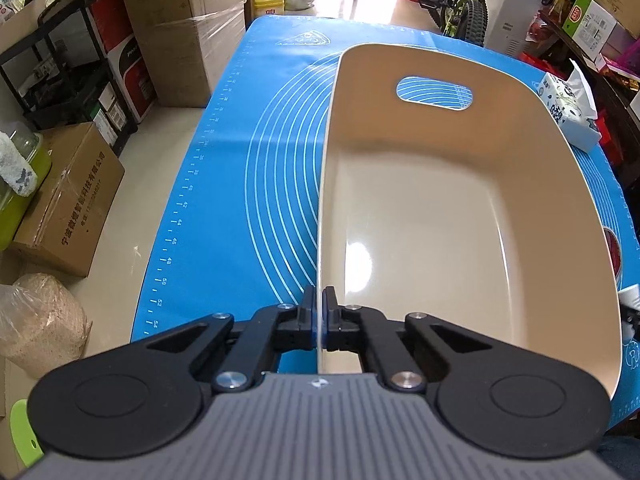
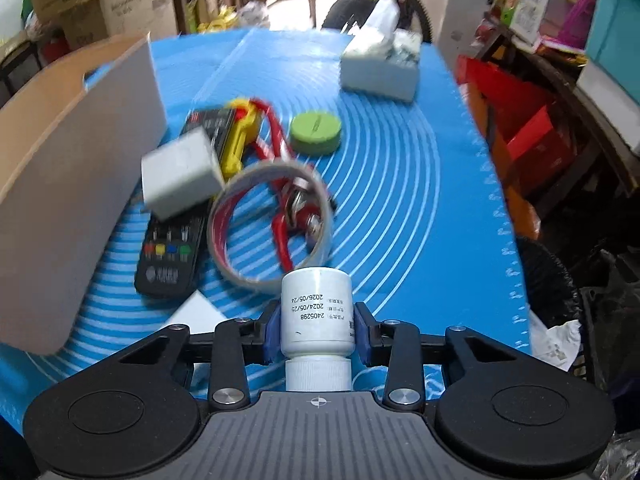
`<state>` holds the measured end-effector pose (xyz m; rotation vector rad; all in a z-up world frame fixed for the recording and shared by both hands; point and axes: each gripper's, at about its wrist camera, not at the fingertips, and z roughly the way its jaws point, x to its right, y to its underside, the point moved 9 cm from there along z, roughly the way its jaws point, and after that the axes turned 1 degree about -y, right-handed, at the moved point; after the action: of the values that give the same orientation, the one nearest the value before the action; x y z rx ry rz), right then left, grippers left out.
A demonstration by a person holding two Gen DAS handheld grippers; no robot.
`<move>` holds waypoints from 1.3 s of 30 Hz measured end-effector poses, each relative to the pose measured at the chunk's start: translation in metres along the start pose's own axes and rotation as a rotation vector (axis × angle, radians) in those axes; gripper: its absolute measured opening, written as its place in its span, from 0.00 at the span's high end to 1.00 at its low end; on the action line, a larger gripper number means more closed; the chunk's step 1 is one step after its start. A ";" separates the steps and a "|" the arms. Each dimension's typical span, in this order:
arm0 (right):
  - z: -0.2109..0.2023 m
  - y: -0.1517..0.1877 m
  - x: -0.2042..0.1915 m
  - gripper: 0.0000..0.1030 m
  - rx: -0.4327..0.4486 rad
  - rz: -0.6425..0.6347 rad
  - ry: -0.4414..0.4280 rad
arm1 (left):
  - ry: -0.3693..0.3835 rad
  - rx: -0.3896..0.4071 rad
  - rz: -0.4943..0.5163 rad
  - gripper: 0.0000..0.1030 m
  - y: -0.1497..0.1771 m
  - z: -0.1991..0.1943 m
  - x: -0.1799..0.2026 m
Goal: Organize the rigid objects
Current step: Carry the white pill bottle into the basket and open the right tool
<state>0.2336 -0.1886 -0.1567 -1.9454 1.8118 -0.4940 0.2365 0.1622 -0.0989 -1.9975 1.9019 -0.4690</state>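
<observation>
My left gripper (image 1: 319,300) is shut on the left rim of a beige plastic bin (image 1: 440,216), which is empty and rests on the blue mat (image 1: 240,160). My right gripper (image 2: 316,330) is shut on a white bottle (image 2: 316,312), cap toward the camera, held above the mat. Ahead of it lie a tape roll (image 2: 272,224), a black remote (image 2: 176,248), a white cube (image 2: 180,172), a yellow clip (image 2: 240,136), red-handled pliers (image 2: 288,208) and a green lid (image 2: 316,128). The bin (image 2: 60,184) stands at the left in the right wrist view.
A tissue pack (image 2: 380,64) lies at the far right of the mat; it also shows in the left wrist view (image 1: 568,108). Cardboard boxes (image 1: 68,200), a black rack (image 1: 60,64) and a bicycle (image 1: 464,0) surround the table. Red boxes (image 2: 516,120) stand to the right.
</observation>
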 end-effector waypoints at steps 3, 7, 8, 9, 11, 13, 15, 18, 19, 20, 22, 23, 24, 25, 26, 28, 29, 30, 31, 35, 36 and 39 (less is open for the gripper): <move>-0.019 -0.015 -0.001 0.57 0.069 0.018 0.020 | 0.005 0.000 -0.006 0.96 0.000 0.001 -0.001; -0.050 -0.045 -0.013 0.57 0.184 0.061 0.007 | 0.006 -0.002 -0.009 0.96 0.001 0.001 -0.001; -0.059 -0.055 -0.020 0.57 0.213 0.062 -0.007 | 0.007 -0.003 -0.011 0.95 0.001 0.001 -0.002; -0.066 -0.063 -0.028 0.57 0.233 0.057 -0.020 | 0.010 -0.004 -0.015 0.95 0.001 0.001 -0.003; -0.079 -0.080 -0.046 0.57 0.281 0.040 -0.053 | 0.013 -0.007 -0.022 0.95 0.001 0.002 -0.003; -0.089 -0.095 -0.065 0.57 0.320 0.032 -0.083 | 0.011 -0.008 -0.021 0.95 0.001 0.002 -0.003; -0.090 -0.108 -0.085 0.57 0.330 0.028 -0.123 | 0.008 -0.007 -0.021 0.95 0.001 0.002 -0.003; -0.083 -0.121 -0.117 0.57 0.297 0.020 -0.201 | 0.015 -0.009 -0.039 0.95 0.002 0.002 -0.005; -0.080 -0.124 -0.130 0.57 0.287 -0.002 -0.226 | 0.017 -0.009 -0.043 0.95 0.002 0.002 -0.005; -0.078 -0.127 -0.142 0.57 0.281 -0.032 -0.234 | 0.017 -0.008 -0.043 0.95 0.002 0.002 -0.006; -0.076 -0.129 -0.164 0.57 0.281 -0.086 -0.242 | 0.014 -0.009 -0.039 0.95 0.001 0.002 -0.005; -0.072 -0.130 -0.175 0.57 0.276 -0.111 -0.247 | 0.010 -0.010 -0.035 0.95 0.002 0.002 -0.005; -0.070 -0.129 -0.184 0.57 0.268 -0.121 -0.252 | 0.007 -0.010 -0.031 0.95 0.002 0.002 -0.005; -0.066 -0.129 -0.193 0.57 0.255 -0.128 -0.261 | 0.005 -0.011 -0.031 0.95 0.002 0.002 -0.004; -0.062 -0.126 -0.201 0.57 0.238 -0.139 -0.262 | 0.005 -0.012 -0.033 0.95 0.002 0.002 -0.005; -0.052 -0.118 -0.216 0.57 0.200 -0.174 -0.235 | 0.007 -0.013 -0.041 0.95 0.001 0.002 -0.006; -0.049 -0.114 -0.223 0.57 0.186 -0.195 -0.235 | 0.008 -0.014 -0.045 0.95 0.001 0.002 -0.007; -0.044 -0.108 -0.231 0.57 0.168 -0.216 -0.237 | 0.008 -0.014 -0.046 0.95 0.001 0.002 -0.007; -0.039 -0.104 -0.236 0.57 0.144 -0.231 -0.233 | 0.006 -0.014 -0.045 0.95 0.001 0.002 -0.007; -0.017 -0.085 -0.248 0.57 0.058 -0.262 -0.233 | -0.002 -0.013 -0.039 0.95 0.002 0.002 -0.006; -0.012 -0.082 -0.251 0.57 0.045 -0.273 -0.236 | -0.004 -0.013 -0.036 0.95 0.002 0.002 -0.006; 0.002 -0.068 -0.258 0.57 -0.025 -0.315 -0.234 | -0.006 -0.014 -0.034 0.95 0.002 0.002 -0.006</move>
<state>0.2709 0.0721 -0.1127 -2.2151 1.3827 -0.3237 0.2352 0.1686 -0.1017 -2.0411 1.8750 -0.4602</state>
